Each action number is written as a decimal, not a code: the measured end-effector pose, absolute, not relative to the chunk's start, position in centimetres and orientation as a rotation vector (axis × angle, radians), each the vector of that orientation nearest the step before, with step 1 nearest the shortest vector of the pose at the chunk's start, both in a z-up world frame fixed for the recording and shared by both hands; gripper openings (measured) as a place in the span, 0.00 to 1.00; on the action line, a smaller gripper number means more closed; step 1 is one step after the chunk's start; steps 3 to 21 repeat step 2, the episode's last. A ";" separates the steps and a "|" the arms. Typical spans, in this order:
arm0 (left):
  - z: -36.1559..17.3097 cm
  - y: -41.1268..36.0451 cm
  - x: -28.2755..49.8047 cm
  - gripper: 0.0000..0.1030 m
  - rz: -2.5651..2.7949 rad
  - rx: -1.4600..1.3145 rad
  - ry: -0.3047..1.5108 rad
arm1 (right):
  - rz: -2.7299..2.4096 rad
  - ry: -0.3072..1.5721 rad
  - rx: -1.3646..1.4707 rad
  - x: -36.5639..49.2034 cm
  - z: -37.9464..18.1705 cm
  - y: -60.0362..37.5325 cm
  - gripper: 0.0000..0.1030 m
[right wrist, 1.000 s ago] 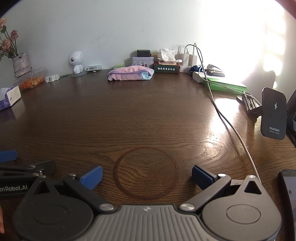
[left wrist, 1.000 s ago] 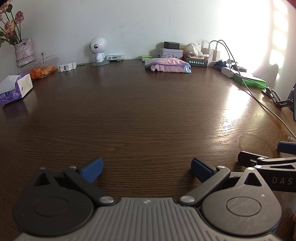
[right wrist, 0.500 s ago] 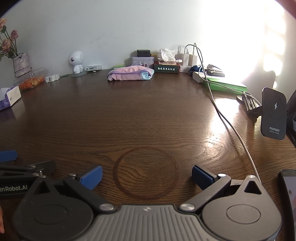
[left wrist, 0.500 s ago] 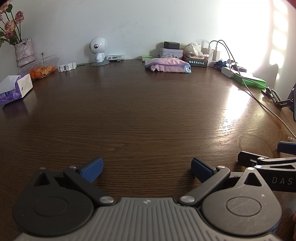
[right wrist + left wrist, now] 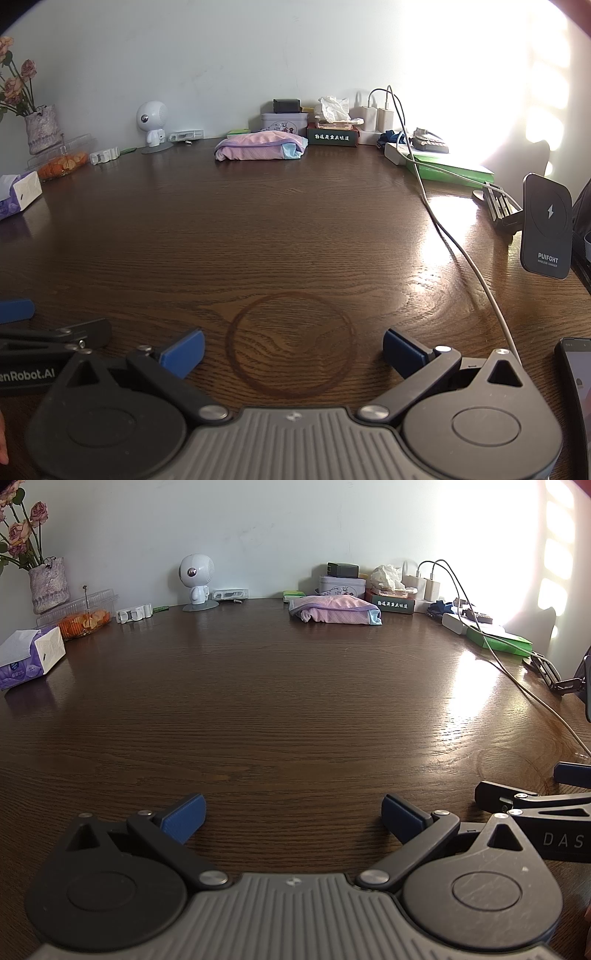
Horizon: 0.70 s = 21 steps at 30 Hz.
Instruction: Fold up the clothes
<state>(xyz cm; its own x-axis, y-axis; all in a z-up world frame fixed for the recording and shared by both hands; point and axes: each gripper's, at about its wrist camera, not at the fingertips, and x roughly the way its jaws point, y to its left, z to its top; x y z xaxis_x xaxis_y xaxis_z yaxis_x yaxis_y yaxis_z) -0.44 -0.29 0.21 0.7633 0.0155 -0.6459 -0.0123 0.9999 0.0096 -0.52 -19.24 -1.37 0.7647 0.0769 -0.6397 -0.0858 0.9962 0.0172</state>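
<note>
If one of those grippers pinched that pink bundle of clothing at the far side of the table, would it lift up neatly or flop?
The pink garment looks like thin, soft fabric, loosely folded, so it would probably sag and unfold if pinched at one edge. It seems light for its size. Pushed across the smooth wooden table, it would likely bunch up rather than slide whole.

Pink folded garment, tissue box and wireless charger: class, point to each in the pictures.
pink folded garment (image 5: 258, 147), right wrist view, top fold.
tissue box (image 5: 35, 657), left wrist view, side panel.
wireless charger (image 5: 546, 229), right wrist view, front face.
</note>
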 end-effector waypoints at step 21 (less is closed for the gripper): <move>0.2 -0.3 -0.4 1.00 0.015 0.004 0.702 | 0.088 0.695 -0.013 -0.5 -1.4 -19.2 1.00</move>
